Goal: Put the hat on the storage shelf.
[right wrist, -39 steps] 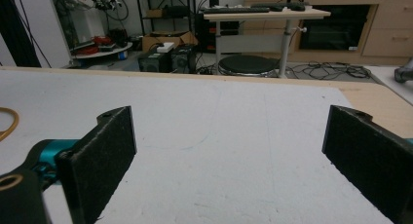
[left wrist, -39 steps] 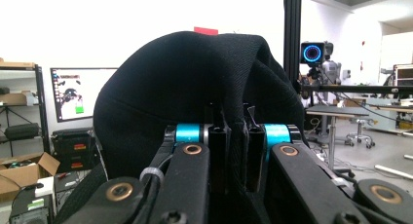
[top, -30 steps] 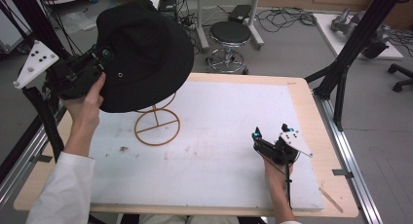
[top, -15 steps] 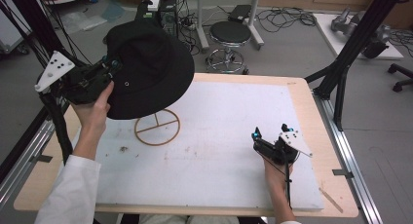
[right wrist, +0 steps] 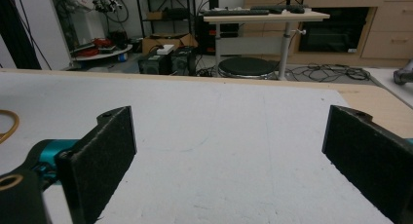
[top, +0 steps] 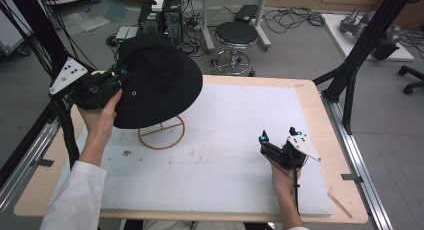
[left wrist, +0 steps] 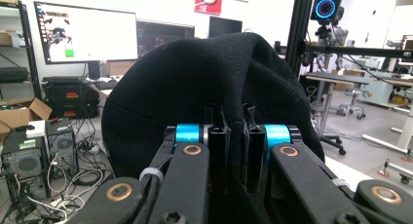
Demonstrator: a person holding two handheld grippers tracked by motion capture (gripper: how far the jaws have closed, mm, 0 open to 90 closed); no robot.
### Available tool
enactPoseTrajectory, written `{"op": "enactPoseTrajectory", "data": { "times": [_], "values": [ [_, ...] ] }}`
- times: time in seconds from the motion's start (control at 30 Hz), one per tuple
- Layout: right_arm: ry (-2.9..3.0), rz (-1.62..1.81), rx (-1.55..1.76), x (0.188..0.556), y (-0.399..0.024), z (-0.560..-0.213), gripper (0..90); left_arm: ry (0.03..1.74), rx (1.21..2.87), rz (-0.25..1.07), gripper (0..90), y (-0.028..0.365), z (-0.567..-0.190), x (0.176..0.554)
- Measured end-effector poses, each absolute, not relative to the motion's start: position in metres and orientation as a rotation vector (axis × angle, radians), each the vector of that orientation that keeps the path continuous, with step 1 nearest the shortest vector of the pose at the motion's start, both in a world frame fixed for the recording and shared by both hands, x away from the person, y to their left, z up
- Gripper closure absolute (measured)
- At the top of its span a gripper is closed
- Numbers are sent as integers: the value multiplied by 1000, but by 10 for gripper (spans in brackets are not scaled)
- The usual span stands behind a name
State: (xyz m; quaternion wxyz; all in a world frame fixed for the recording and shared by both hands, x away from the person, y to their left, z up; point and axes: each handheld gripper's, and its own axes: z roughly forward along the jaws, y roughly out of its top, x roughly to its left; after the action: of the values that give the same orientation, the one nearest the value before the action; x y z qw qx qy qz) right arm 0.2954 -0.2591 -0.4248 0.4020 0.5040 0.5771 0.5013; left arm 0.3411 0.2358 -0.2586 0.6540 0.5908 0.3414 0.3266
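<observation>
Hat [top: 157,85], pinched by its brim in the left hand-held gripper [top: 116,76], hangs tilted over the wooden stand [top: 161,132]: centre the crown above that stand before lowering, right hand-held gripper [top: 278,139] idling spread.

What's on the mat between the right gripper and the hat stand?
Nothing but bare white mat: the high view shows an open stretch from the right gripper across to the stand under the hat.

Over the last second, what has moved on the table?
The left gripper, shut on the black hat's brim, carried it down and rightward over the wooden ring stand. The right gripper stayed open on the white mat, and the stand kept its place.
</observation>
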Motion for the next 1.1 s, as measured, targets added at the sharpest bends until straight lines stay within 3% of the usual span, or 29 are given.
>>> {"op": "enactPoseTrajectory", "data": {
  "times": [1.1],
  "values": [
    [1460, 1271, 1273, 295, -259, -425, 45, 782, 1426, 657, 833, 234, -283, 340]
  ]
}}
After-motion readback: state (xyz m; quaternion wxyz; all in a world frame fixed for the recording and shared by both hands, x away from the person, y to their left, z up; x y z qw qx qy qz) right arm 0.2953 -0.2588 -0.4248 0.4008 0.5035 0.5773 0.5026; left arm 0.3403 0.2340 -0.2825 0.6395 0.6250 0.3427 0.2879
